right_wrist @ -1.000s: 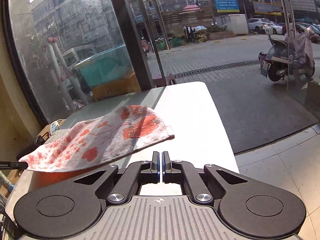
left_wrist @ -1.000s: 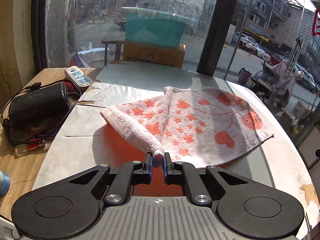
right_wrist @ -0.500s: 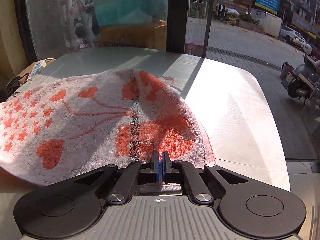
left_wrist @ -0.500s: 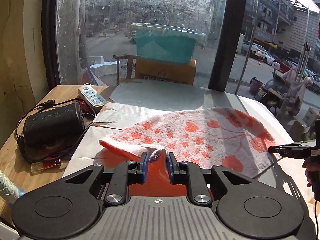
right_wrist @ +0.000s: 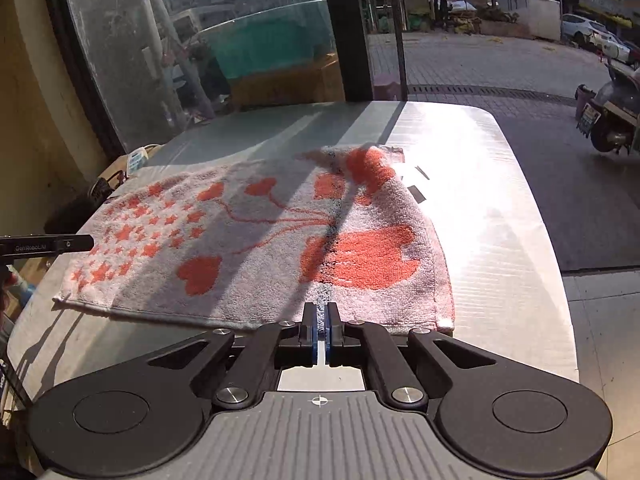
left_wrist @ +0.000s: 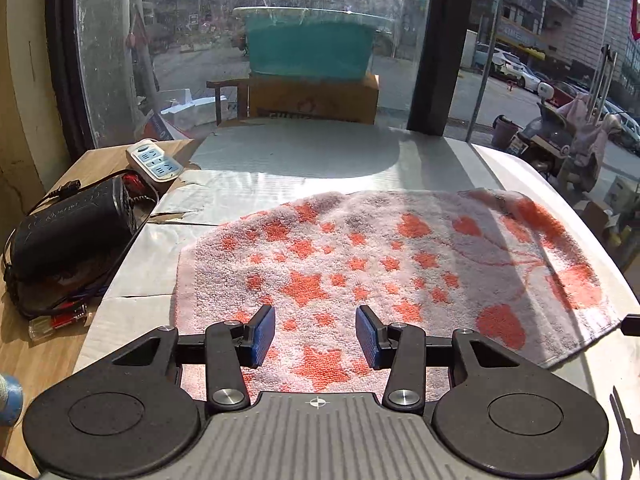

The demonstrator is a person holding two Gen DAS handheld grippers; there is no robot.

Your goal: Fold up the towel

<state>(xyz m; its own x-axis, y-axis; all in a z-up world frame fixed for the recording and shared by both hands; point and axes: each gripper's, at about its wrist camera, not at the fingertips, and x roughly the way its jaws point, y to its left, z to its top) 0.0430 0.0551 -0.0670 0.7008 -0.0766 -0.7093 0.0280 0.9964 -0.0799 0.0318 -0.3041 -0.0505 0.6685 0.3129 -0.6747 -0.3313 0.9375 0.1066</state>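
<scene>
Towel (left_wrist: 380, 264) now lies spread flat on the white table (left_wrist: 296, 152); a second ago its near-left corner was lifted and pinched in the left gripper (left_wrist: 316, 336). That corner has been let go: left fingers (left_wrist: 262, 334) are spreading, nothing between them, towel just beneath. Reads as the flattening step done, first fold not started yet.

Right gripper (right_wrist: 320, 330) sits at the towel's near edge, 6 o'clock in its view, having swung in from off to the side. Its fingers (right_wrist: 309, 330) are pressed together; a pale sliver shows in the gap, but I cannot tell whether it is towel hem or table, so a pinch is unconfirmed.

Towel (right_wrist: 256, 240) in the right view: fills the centre, big red heart print at 12 o'clock from the gripper, stars out toward 9 o'clock.

Hard to make out:
- Towel's near edge is hidden under the left gripper body.
- Towel's far-right corner looks slightly rucked, with strong shadow bands across it.
- Left gripper only shows as a dark bar at 9 o'clock in the right view, cut off.
- Black pouch (left_wrist: 68, 236) and power strip (left_wrist: 154, 160) at 9–10 o'clock, well apart from the towel.
</scene>
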